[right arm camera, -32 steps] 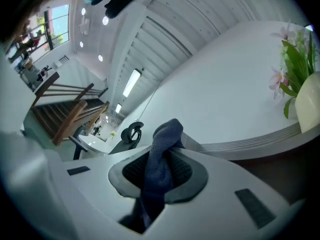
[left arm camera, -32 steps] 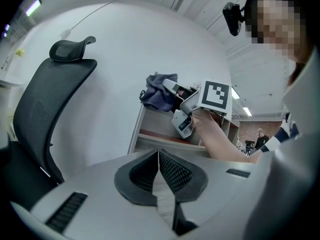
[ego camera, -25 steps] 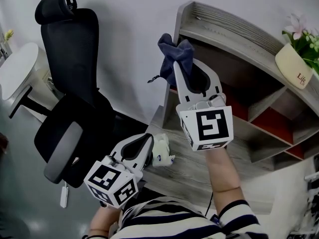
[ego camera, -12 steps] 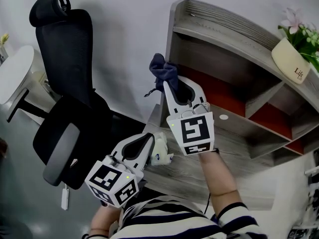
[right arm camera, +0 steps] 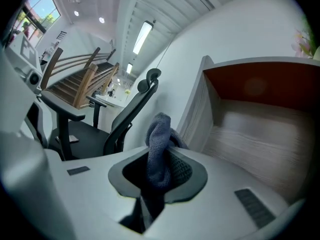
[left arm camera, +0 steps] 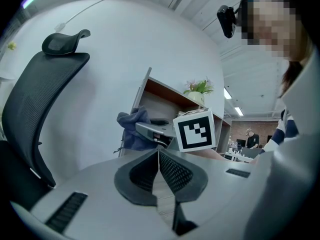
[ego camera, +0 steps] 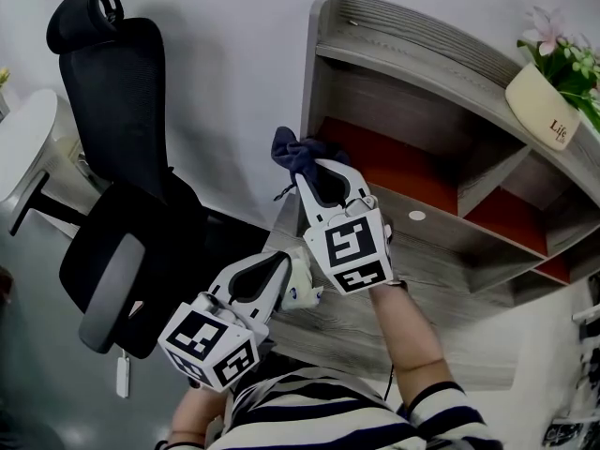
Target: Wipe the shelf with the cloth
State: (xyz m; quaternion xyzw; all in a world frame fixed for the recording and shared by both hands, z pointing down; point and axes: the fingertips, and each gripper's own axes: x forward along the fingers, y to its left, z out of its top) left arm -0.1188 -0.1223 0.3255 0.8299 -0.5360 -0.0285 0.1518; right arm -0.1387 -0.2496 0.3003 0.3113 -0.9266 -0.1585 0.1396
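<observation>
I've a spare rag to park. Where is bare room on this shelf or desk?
Top board: bare from its left end to the flower pot. Left compartment floor, up to the divider: only a small white disc. Crowded: the shelf's left end, where the right gripper holds the cloth, and the desk edge by the left gripper and pale object.

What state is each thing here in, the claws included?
Cloth: bunched, pinched in the right claw.
Right claw: shut on the cloth.
Left claw: shut, empty.
Shelf: open-fronted, near compartment bare.
Flower pot: standing on top of the shelf.
Chair: unoccupied.
</observation>
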